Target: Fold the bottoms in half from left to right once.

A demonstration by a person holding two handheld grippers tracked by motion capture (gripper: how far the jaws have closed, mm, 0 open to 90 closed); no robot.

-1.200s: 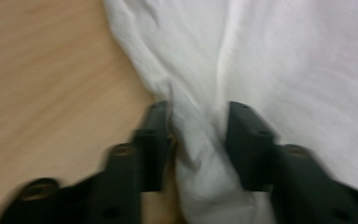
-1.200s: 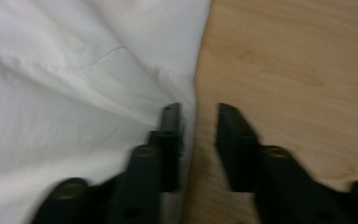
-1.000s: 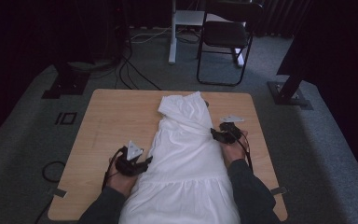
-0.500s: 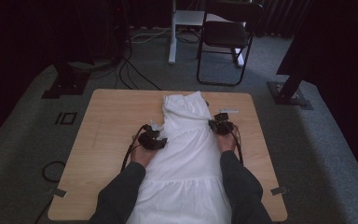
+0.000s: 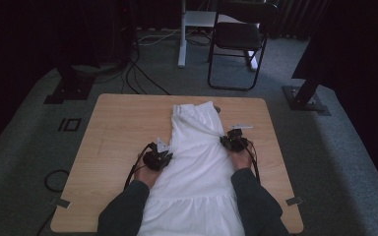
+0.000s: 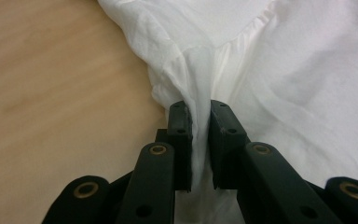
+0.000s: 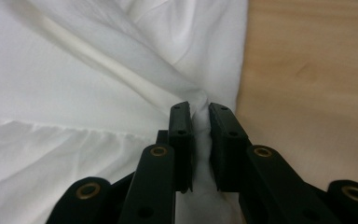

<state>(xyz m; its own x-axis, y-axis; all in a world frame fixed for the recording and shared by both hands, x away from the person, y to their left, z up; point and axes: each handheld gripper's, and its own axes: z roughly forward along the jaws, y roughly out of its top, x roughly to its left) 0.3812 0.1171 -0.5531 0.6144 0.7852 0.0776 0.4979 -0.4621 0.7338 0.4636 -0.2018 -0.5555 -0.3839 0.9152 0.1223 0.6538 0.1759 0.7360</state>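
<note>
A white dress (image 5: 192,167) lies lengthwise on the wooden table (image 5: 118,128), its narrow top at the far end. My left gripper (image 5: 166,154) is at the dress's left edge near the waist. In the left gripper view its jaws have just been closing, and the left gripper (image 6: 200,109) is shut on a pinched ridge of white cloth (image 6: 200,74). My right gripper (image 5: 225,140) is at the right edge. Its jaws have just eased open a little, but the right gripper (image 7: 199,112) still pinches a fold of the dress (image 7: 121,70) beside bare wood.
A black folding chair (image 5: 236,39) and a white post stand beyond the table. Cables (image 5: 142,81) run over the grey carpet at the far left. Black stand bases (image 5: 69,91) (image 5: 307,101) sit off both far corners. Bare table lies left and right of the dress.
Both hands have moved up the dress toward its top, the left one also inward to the cloth's edge. The dress's upper part now lies narrower and flatter.
</note>
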